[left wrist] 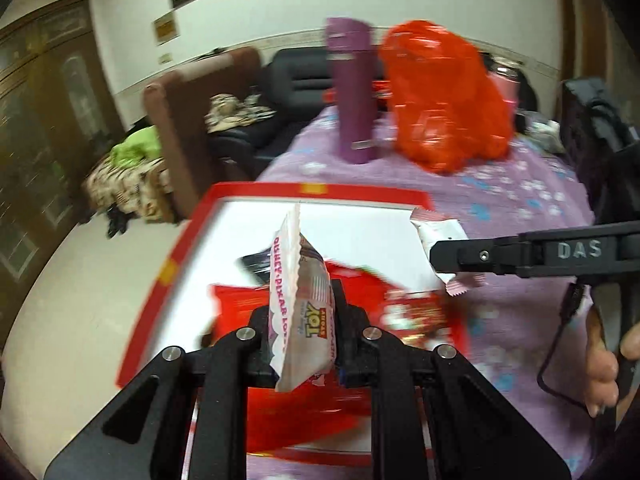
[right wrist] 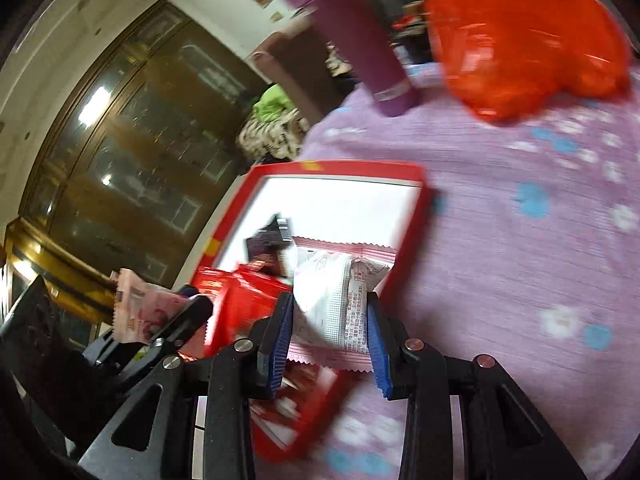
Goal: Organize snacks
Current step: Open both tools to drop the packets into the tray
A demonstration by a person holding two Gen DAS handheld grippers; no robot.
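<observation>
- Your left gripper (left wrist: pixel 304 320) points down at a slant, its jaws clamped tight on a snack packet (left wrist: pixel 300 300).
- Your right gripper (right wrist: pixel 328 328) tilts down too, its blue pads (right wrist: pixel 280 336) pressing a white packet (right wrist: pixel 336 300).
- Your right hand (left wrist: pixel 604 364) wraps its handle.

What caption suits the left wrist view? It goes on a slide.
Left gripper clamps a Toy Story packet over the red tray; right gripper holds a white packet.

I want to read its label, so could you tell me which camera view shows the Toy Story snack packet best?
The left wrist view: the Toy Story packet sits front and centre, clamped in the left gripper. The right wrist view shows only its blurred pink end.
</observation>
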